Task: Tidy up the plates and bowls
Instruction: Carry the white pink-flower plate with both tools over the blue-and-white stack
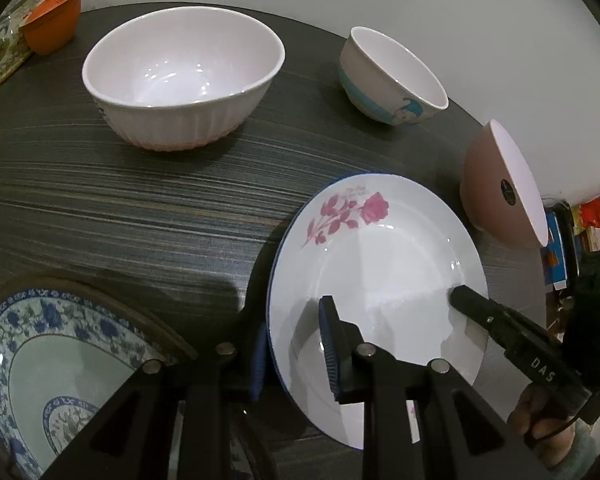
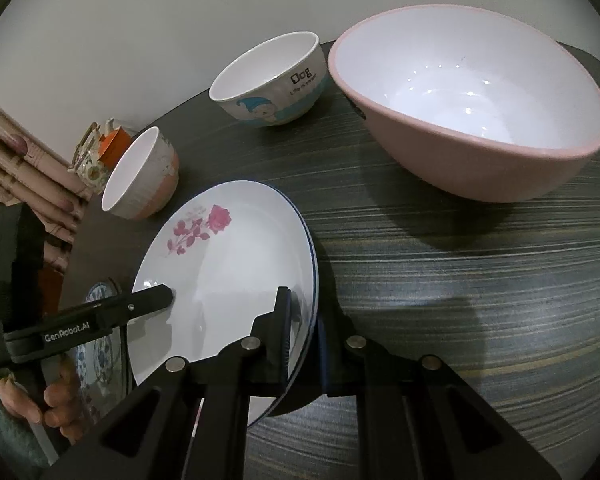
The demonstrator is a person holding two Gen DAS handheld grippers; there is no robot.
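The left wrist view alone shows the blue-patterned plate [image 1: 40, 356] broadly, lying at the near left of the dark striped worktop [image 1: 120, 208] on a brown-rimmed thing I cannot identify. It also gives the ribbed bowl [image 1: 184, 76] full and upright at the far side, with an orange cup [image 1: 54, 20] beyond it at the edge. The pink bowl [image 1: 500, 184] shows here only side-on at the right.

The right wrist view alone looks into the pink bowl [image 2: 468, 104], big and upright at the far right, and reads "Dog" on the cartoon bowl [image 2: 270, 80]. The ribbed bowl [image 2: 140, 176] is small at the left there, and only a sliver of the blue-patterned plate [image 2: 98, 356] peeks out behind the other tool. A hand [image 2: 60, 404] grips that tool's handle.

Both views show the rose plate [image 1: 380, 264], white with a pink flower and a blue edge, tilted and lifted off the worktop; its shadow falls below it. A second blue edge shows close beneath its rim, so it may be two plates stacked; I cannot tell.

The left hand-held gripper [image 1: 292, 344] is narrowed onto the plate's left rim, one finger over the face and one beneath. The right hand-held gripper [image 2: 304, 336] pinches the opposite rim the same way, jaws nearly together. The plate spans between the two tools, well apart from the bowls
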